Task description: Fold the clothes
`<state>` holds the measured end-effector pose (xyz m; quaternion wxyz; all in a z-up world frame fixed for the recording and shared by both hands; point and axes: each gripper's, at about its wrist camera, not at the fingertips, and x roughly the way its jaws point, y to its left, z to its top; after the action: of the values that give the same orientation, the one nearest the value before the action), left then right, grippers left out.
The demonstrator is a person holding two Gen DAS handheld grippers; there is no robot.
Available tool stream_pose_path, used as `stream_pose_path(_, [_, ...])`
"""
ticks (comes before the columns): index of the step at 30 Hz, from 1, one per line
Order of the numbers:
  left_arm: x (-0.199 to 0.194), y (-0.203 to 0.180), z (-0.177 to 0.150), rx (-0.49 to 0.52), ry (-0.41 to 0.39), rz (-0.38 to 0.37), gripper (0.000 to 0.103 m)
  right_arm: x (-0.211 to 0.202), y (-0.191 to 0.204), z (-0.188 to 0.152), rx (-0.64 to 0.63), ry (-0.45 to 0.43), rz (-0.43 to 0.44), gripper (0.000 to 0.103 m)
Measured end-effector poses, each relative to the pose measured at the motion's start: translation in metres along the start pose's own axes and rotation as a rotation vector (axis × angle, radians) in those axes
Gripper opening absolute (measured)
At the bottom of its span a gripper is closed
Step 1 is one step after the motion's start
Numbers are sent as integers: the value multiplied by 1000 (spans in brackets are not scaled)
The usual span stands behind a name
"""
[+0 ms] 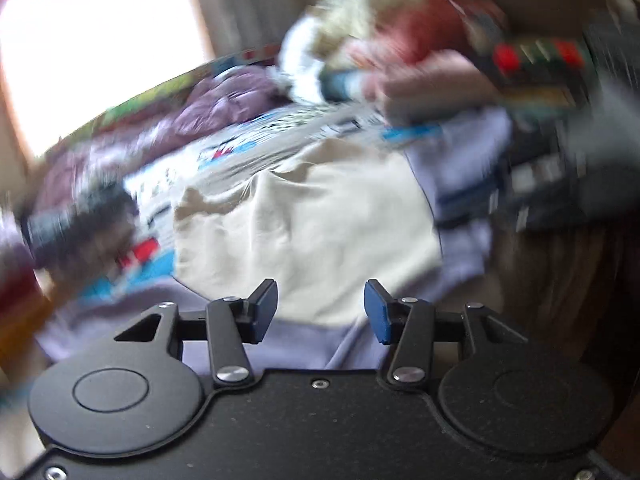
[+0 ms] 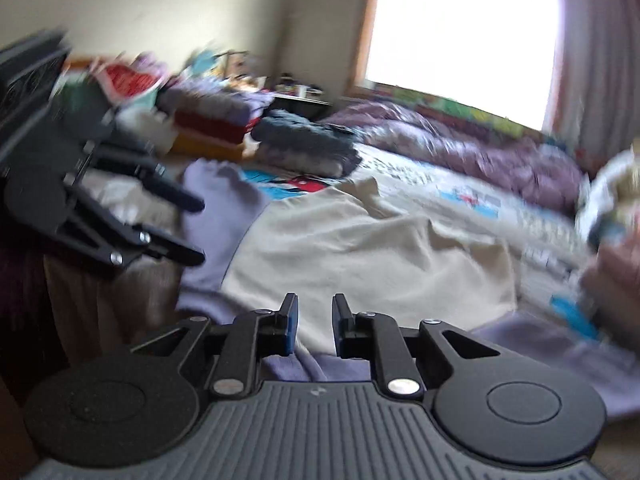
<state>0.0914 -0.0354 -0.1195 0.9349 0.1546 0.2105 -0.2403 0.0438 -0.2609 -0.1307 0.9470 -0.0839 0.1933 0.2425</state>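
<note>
A: Left tongs (image 1: 320,312)?
B: Tilted down above the bed's near edge, parted, nothing between.
A: Right tongs (image 2: 314,330)?
B: Narrow gap, empty. Cream garment (image 2: 360,248) lies flat on the bed (image 2: 500,200).

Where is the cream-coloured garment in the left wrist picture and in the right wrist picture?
Left wrist view: the cream garment fills the centre, spread flat just beyond the fingertips of the left hand-held gripper.
Right wrist view: it lies in the centre, ahead of the right hand-held gripper.
Shared landmark: the rumpled purple quilt beyond the garment, under the bright window.
</note>
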Motion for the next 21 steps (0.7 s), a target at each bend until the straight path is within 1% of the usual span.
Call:
stream_pose_path(1, [6, 3, 0, -57, -3, -1, 47, 6, -2, -4, 32, 10, -10, 18])
stream_pose_path(3, [24, 5, -6, -160, 33, -32, 47, 19, -4, -13, 67, 39, -24, 22])
stream_pose_path(4, [34, 5, -13, -196, 78, -48, 47, 25, -4, -18, 77, 62, -18, 24])
stream_pose_path(5, [46, 4, -23, -220, 142, -61, 51, 29, -2, -25, 66, 78, -21, 27])
stream_pose_path(6, [50, 0, -32, -219, 139, -59, 54, 33, 3, -33, 36, 87, -31, 27])
stream_pose_path(7, [46, -6, -39, -193, 98, -48, 57, 32, 7, -39, 15, 84, -41, 27])
stream_pose_path(8, [44, -10, -42, -178, 91, -44, 57, 30, 8, -41, 11, 80, -49, 27])
stream_pose_path(9, [43, -10, -40, -176, 96, -43, 58, 28, 8, -40, 20, 84, -49, 27])
stream_pose_path(11, [41, -8, -38, -188, 106, -41, 65, 22, 7, -41, 41, 89, -44, 28])
stream_pose_path(13, [37, -9, -42, -177, 100, -33, 68, 15, 7, -45, 31, 102, -55, 36])
stream_pose_path(14, [35, -9, -44, -168, 103, -29, 70, 12, 6, -46, 29, 117, -67, 43])
stream_pose_path(15, [34, -9, -43, -162, 117, -24, 71, 9, 3, -46, 41, 136, -74, 49])
stream_pose_path(16, [33, -8, -41, -162, 142, -21, 77, 6, -1, -45, 74, 154, -78, 51])
stream_pose_path(17, [32, -6, -40, -167, 171, -28, 84, 2, -8, -44, 124, 165, -79, 52])
stream_pose_path(18, [29, -5, -40, -158, 202, -47, 89, -4, -13, -45, 174, 167, -76, 52])
stream_pose_path(19, [25, -6, -40, -127, 221, -61, 90, -11, -16, -45, 202, 162, -81, 51])
stream_pose_path(20, [19, -8, -40, -90, 224, -65, 90, -18, -18, -45, 212, 152, -92, 50])
stream_pose_path(21, [13, -7, -39, -76, 216, -71, 90, -24, -19, -44, 218, 137, -105, 49])
